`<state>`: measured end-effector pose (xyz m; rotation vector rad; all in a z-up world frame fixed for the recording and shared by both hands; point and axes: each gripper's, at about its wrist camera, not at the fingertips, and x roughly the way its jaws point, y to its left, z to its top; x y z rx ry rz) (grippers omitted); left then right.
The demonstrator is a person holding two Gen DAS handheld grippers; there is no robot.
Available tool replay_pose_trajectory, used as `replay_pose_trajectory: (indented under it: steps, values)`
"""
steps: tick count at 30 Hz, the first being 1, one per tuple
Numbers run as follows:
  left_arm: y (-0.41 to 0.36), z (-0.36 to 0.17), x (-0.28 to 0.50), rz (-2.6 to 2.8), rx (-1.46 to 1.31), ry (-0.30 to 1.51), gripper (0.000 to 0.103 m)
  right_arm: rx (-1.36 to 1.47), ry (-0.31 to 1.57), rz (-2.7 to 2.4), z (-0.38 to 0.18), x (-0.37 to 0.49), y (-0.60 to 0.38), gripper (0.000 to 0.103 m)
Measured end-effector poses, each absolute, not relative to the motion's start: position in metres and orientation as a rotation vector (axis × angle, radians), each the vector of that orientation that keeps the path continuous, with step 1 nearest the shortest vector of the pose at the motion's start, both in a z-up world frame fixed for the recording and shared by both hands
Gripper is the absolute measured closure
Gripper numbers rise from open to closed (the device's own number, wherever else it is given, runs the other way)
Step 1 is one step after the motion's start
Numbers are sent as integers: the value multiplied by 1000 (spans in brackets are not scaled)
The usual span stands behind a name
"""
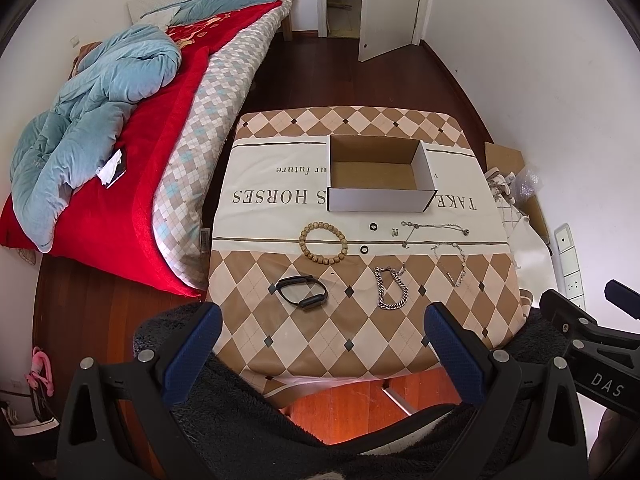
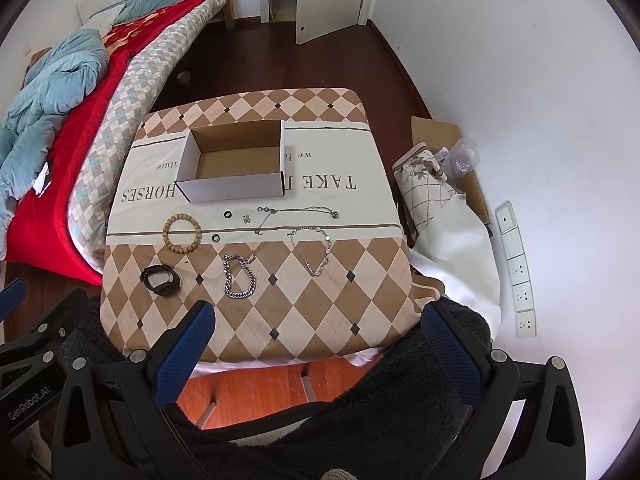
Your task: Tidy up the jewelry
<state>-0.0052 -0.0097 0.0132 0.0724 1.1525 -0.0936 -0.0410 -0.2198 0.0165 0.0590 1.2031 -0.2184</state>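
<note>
While both grippers' fingers [image 1: 192, 344] [image 2: 452, 348] gape, argyle-clothed table [image 2: 320, 320], cardboard box [image 2: 236, 160], red-blanketed bed [image 1: 120, 208], open door [image 1: 388, 4].

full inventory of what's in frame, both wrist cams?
cardboard box: 1, white outside, brown inside, empty, far half of the table
bead bracelet: 1, tan, left, near the box
black band: 1, nearest left
small rings: 2, dark, centre
curb chain: 1, silver, near centre
thin chains: 2, silver, right
tablecloth: 1, tan and cream diamonds
bed: 1, red blanket, blue quilt, left
left gripper: 1, blue pads, open
right gripper: 1, open
</note>
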Motion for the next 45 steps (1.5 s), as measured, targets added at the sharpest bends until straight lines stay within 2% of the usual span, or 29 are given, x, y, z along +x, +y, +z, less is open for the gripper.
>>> replay_pose_trajectory:
  steps: [32,37,41,45]
  values:
    - [-6,21,-6,-88,62,1135,0,62,1181,-223,28,-39,-219,0]
    - [8,24,8,-22,72,1075,0,139,1126,-217,34,-25,-235,0]
    - [30,14,32,88,110,1011,0,187,1104,-199,9,-10,-245,0]
    - [55,-23,51,155,148,1036,0,205,1132,-141,-31,10,-238,0]
